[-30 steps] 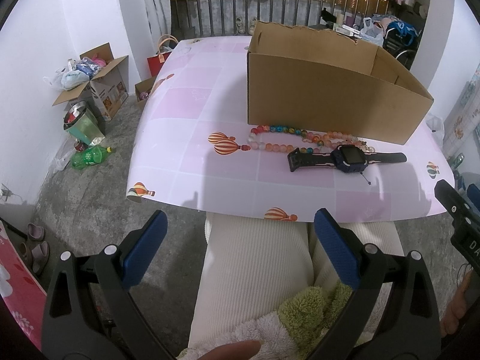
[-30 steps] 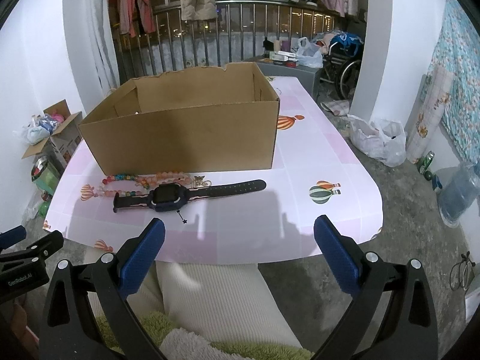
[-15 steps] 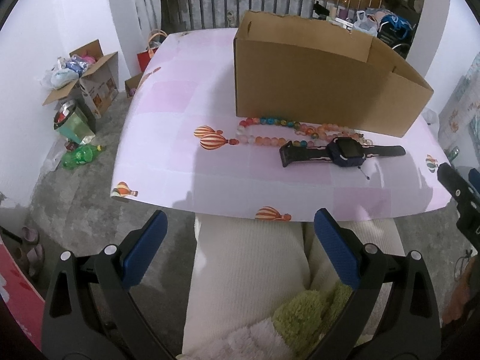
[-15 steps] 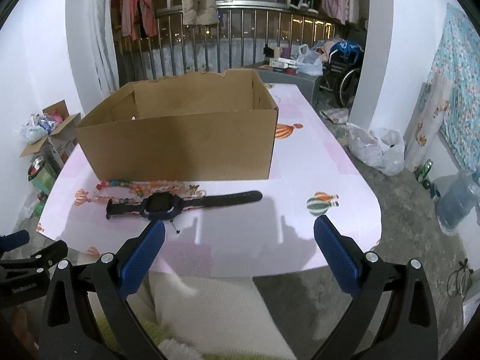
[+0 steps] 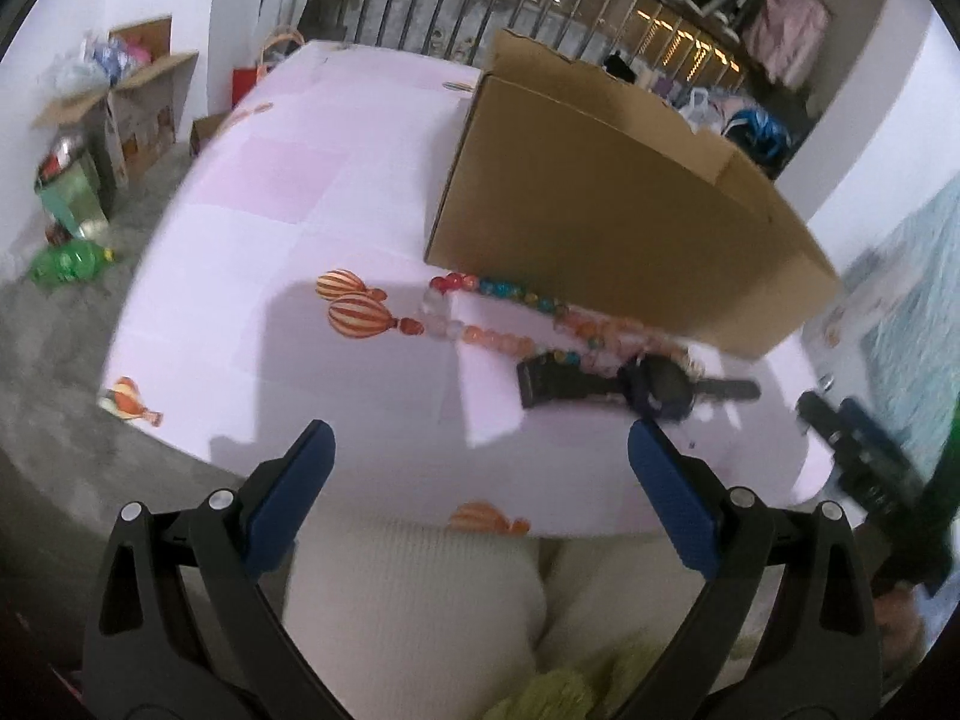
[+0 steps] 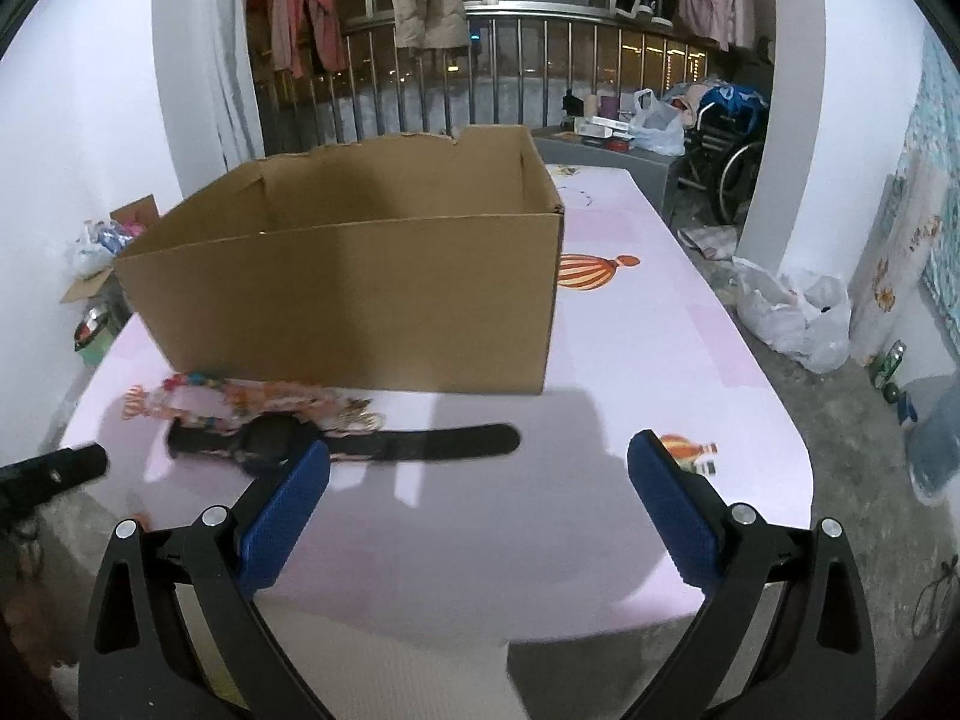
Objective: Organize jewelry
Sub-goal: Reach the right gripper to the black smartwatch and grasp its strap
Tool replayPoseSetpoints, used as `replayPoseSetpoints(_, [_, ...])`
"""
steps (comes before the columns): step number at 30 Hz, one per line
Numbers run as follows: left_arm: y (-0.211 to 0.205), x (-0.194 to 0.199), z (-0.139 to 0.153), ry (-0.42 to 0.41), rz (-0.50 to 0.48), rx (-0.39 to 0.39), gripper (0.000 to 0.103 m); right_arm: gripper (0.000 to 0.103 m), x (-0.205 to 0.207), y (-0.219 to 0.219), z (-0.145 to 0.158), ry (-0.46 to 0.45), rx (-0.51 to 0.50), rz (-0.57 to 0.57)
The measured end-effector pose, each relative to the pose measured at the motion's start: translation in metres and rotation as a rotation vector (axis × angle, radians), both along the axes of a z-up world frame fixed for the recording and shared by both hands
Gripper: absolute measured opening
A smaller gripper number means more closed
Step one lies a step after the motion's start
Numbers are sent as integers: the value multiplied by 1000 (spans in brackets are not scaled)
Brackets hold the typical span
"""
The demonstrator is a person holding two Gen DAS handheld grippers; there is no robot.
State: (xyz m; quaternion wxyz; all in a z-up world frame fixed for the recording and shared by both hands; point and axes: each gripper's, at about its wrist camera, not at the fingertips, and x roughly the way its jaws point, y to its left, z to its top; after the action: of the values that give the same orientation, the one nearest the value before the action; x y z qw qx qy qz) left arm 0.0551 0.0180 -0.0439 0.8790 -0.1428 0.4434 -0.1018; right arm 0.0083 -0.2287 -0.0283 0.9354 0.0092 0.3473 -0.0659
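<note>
While both grippers hang over the near edge of the table (image 6: 630, 360), neither touches anything. The left gripper (image 5: 480, 504) has its blue-padded fingers (image 5: 288, 498) spread wide, with nothing between them; under it lie the table edge and the person's cream ribbed trousers (image 5: 414, 600). The right gripper (image 6: 480, 507) is likewise spread wide and holds nothing, its left pad (image 6: 282, 516) overlapping the watch in that view, though I cannot tell whether it is above it or merely in front.

On the pink tablecloth printed with striped hot-air balloons, an open brown cardboard box (image 6: 360, 288) stands at about twelve o'clock from the right gripper, its top flaps torn off unevenly. Just in front of the box's near wall lies a beaded necklace (image 5: 498, 312): round beads, red and clear at its left end, then blue-green, then orange and pale pink toward the right, laid in a doubled strand. Its right end looks to carry a small gold-coloured ornament (image 6: 360, 417), but motion blur makes that uncertain.

Touching the near side of the beads lies a watch (image 6: 336, 444), flat, with a dark rounded-square case and a black strap stretched out left and right. From the left gripper it sits at about one o'clock; from the right gripper, at about eleven o'clock.
</note>
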Motion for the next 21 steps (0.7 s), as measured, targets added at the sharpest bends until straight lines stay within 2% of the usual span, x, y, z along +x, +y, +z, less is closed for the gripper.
replayPoseSetpoints(2, [-1,9,-5,8,-3,-11,95,97,6,-5,-5,14,26,7])
replayPoseSetpoints(5, [-13,16,-4,-41,-46,49,95,96,17,-13,-12,57,72,24])
replayPoseSetpoints(7, [-20,20,-3,-64,-76,69,95,91,21,-15,-14,67,84,37])
replayPoseSetpoints(13, [-34,32,-7,-45,-116,29,94,83,29,-17,-20,92,147,83])
replayPoseSetpoints(16, [-40,35,-9,-52,-135,44,94,81,33,-19,-22,100,171,91])
replayPoseSetpoints(17, [-40,34,-8,-58,-142,49,91,79,34,-21,-22,103,173,90])
replayPoseSetpoints(18, [-43,34,-8,-62,-153,59,83,79,36,-21,-23,105,178,91])
replayPoseSetpoints(21, [-48,39,-14,-24,-182,55,67,76,43,-23,-30,131,215,93])
